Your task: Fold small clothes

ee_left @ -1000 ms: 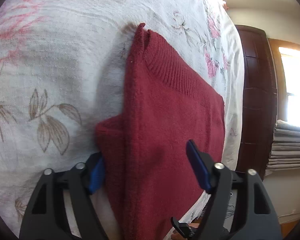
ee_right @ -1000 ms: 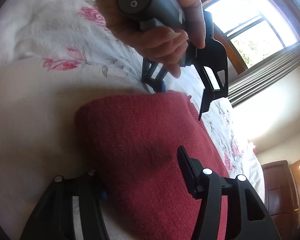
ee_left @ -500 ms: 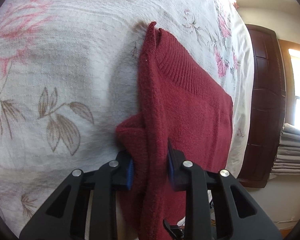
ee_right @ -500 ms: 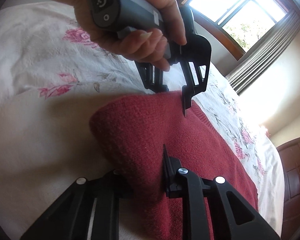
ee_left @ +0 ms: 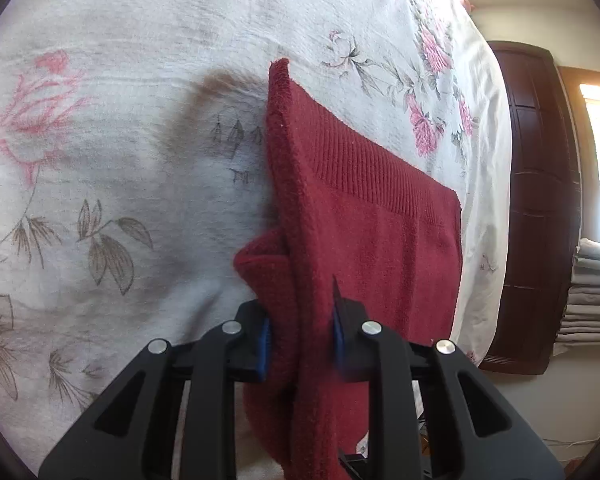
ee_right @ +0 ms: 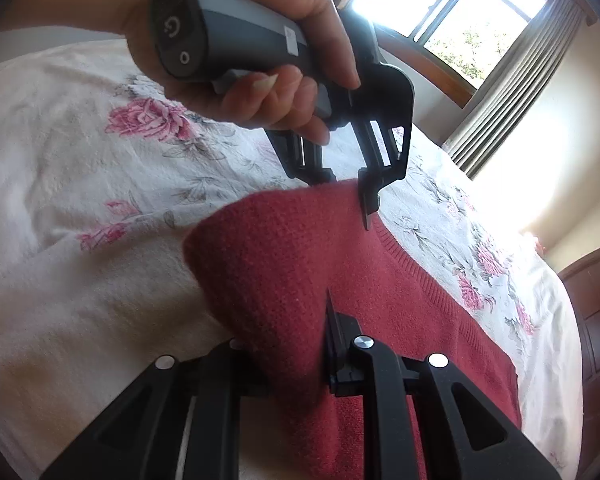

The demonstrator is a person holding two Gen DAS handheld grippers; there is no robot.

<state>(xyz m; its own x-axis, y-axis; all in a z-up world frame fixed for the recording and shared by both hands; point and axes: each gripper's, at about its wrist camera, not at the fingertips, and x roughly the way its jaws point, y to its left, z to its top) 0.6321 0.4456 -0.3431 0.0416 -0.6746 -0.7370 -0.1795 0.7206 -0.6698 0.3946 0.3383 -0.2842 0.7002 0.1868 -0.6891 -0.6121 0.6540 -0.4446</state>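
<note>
A dark red knitted sweater (ee_left: 372,232) lies on a floral white bedsheet (ee_left: 120,120), its near edge lifted off the sheet. My left gripper (ee_left: 300,336) is shut on a thick fold of that edge, the blue pads pressed into the knit. In the right wrist view the same red sweater (ee_right: 300,264) rises toward the lens, and my right gripper (ee_right: 288,352) is shut on another part of the lifted edge. Farther along that edge the left gripper (ee_right: 348,188) shows again, held by a person's hand (ee_right: 268,92). The ribbed hem (ee_left: 380,176) rests flat farther back.
The bedsheet (ee_right: 60,160) spreads wide to the left of the sweater. A dark wooden cabinet (ee_left: 540,200) stands past the bed's far edge, with folded grey linens (ee_left: 592,292) beside it. A bright window (ee_right: 452,12) with striped curtains (ee_right: 520,76) is behind the bed.
Both grippers went from open around the sweater's edge to shut on it. The gripped edge has since lifted off the sheet, bunching the knit between the fingers.
</note>
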